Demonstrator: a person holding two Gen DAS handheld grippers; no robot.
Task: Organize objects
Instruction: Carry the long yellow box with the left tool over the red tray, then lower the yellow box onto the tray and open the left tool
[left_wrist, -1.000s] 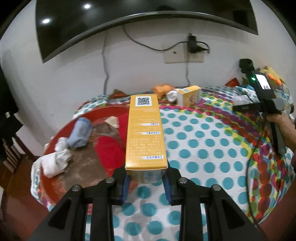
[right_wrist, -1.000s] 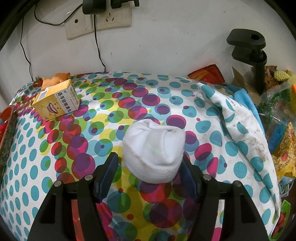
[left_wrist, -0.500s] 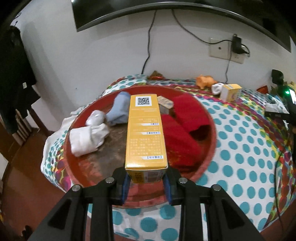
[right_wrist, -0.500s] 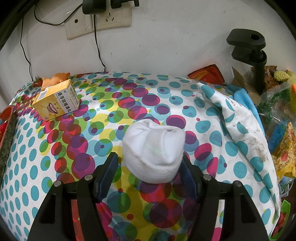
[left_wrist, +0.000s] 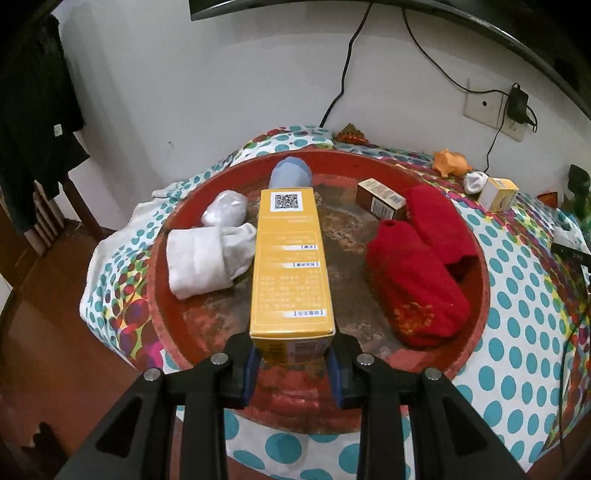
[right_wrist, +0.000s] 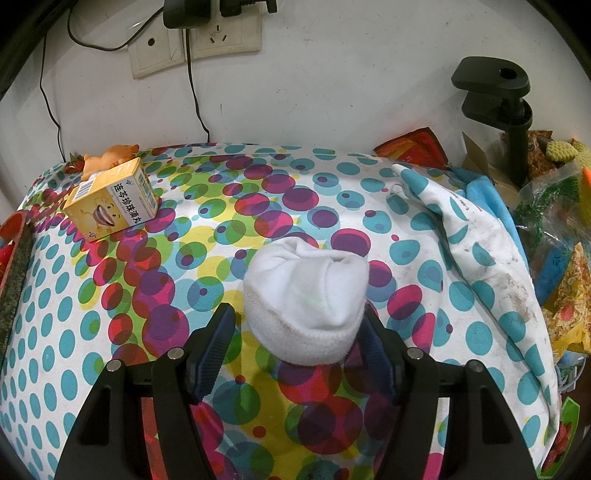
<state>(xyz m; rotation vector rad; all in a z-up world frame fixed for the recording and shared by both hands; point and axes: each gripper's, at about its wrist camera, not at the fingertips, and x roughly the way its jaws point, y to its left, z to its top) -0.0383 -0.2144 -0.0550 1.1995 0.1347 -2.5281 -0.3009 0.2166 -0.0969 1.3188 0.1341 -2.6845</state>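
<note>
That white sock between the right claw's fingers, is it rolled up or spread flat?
Rolled up: the white sock sits as a rounded bundle on the dotted cloth, gathered folds on top.

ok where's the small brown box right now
In the left wrist view, the small brown box lies in the red tray, at its far right, touching the far end of the red socks.

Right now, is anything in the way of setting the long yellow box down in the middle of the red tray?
Nothing visible blocks it. The long yellow cardboard box, shut in the left claw, is over a bare strip of the round red tray, between the rolled white socks and the red socks.
</note>
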